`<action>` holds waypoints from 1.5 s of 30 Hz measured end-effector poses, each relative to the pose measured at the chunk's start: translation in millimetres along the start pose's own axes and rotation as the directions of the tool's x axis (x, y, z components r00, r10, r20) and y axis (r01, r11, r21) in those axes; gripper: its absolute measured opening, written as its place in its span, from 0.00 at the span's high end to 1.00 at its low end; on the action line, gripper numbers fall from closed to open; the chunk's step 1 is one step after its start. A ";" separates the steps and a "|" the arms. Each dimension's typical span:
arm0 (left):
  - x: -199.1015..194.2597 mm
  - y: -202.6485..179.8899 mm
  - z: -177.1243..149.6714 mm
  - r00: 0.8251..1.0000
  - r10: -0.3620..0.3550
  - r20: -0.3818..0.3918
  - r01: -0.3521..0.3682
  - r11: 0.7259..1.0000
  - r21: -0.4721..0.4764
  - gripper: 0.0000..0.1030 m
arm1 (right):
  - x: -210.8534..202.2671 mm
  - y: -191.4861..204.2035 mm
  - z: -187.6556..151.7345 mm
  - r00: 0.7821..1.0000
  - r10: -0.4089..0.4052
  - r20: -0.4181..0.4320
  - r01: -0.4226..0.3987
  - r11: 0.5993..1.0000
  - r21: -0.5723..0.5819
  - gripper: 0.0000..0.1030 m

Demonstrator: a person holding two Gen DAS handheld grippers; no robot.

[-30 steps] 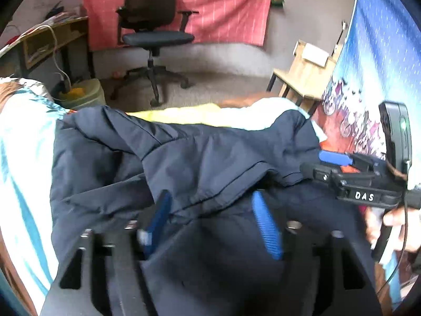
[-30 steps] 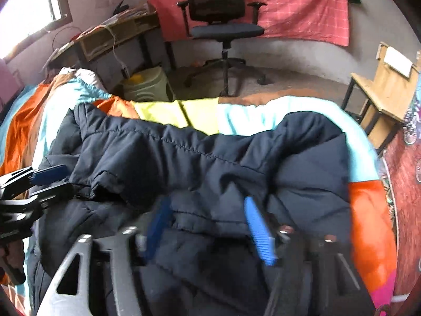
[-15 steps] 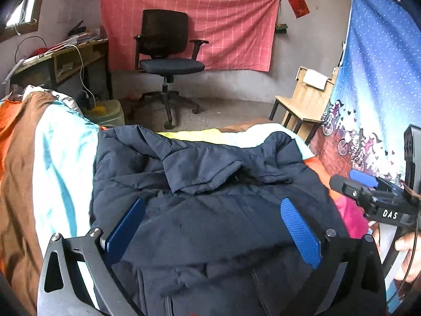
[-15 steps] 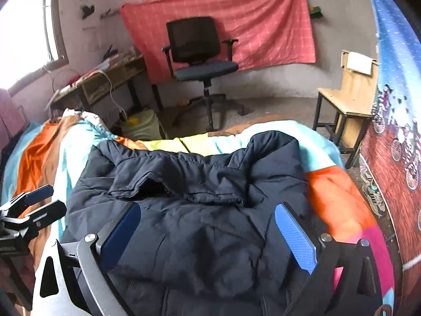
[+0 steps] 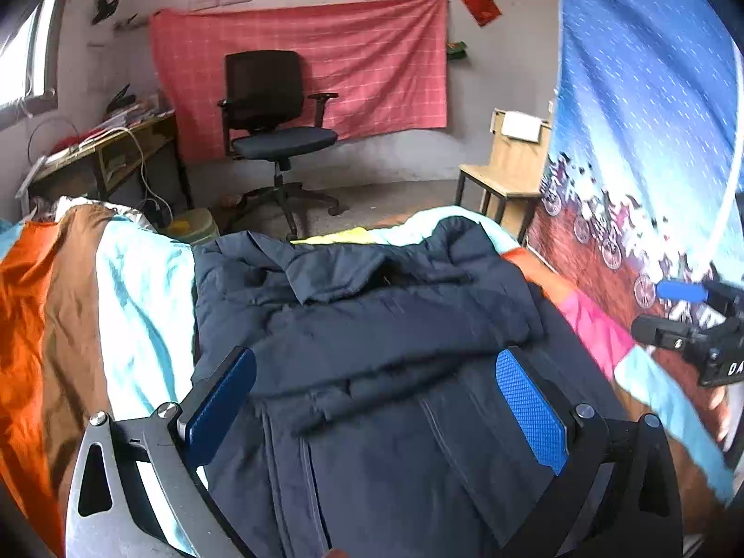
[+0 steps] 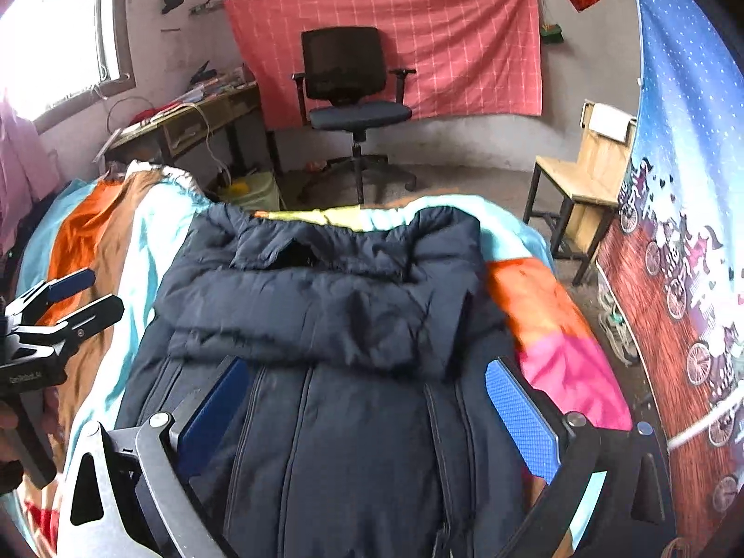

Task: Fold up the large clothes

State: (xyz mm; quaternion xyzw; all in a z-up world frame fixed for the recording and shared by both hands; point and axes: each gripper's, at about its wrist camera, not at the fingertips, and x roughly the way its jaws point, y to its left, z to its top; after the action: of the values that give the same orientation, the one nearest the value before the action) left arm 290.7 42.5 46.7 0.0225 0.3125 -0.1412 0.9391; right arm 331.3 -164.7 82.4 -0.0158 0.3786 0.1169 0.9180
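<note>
A dark navy padded jacket (image 5: 372, 335) lies on the bed, its far part folded over toward me; it also shows in the right wrist view (image 6: 335, 325). My left gripper (image 5: 376, 395) hovers wide open above the jacket's near part, holding nothing. My right gripper (image 6: 367, 404) is also wide open and empty above the jacket. Each gripper shows in the other's view: the right gripper (image 5: 688, 316) at the right edge, the left gripper (image 6: 60, 297) at the left edge, both beside the jacket, not touching it.
The bed has a striped cover (image 5: 139, 307) in orange, brown, light blue and pink. Beyond it stand a black office chair (image 5: 274, 130), a desk (image 5: 107, 149) at left, a wooden chair (image 5: 511, 167) at right, and a blue patterned hanging cloth (image 5: 641, 139).
Both grippers let go of the jacket, opened wide and drew back and up. The folded-over part now lies flat on the jacket.
</note>
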 end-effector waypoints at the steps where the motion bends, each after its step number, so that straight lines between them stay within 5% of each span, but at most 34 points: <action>1: -1.5 -2.6 -6.1 1.000 -0.002 -0.001 0.002 1.000 0.003 0.02 | -3.7 1.8 -4.1 1.000 -0.005 -0.008 0.005 1.000 -0.015 0.00; 13: -13.8 -14.3 -86.8 0.998 0.022 -0.054 -0.023 0.999 -0.026 0.02 | -15.8 14.8 -78.3 0.999 0.011 -0.050 -0.018 0.990 -0.143 0.00; 33: -34.3 -46.3 -216.8 0.984 -0.005 -0.176 0.034 0.986 0.162 0.02 | 17.8 6.6 -216.7 0.971 0.070 -0.227 -0.163 0.892 -0.421 0.00; 45: -30.3 -60.2 -264.1 0.950 0.152 -0.273 -0.064 0.950 0.306 0.02 | 23.6 -10.1 -258.6 0.979 0.038 -0.200 -0.142 0.828 -0.542 0.00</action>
State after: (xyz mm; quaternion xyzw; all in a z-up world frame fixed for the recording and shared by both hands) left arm 97.4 26.8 -144.7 0.1997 0.4223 -0.1288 0.8748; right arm 171.0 -200.0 -119.0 -0.2732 0.4105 0.2627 0.8294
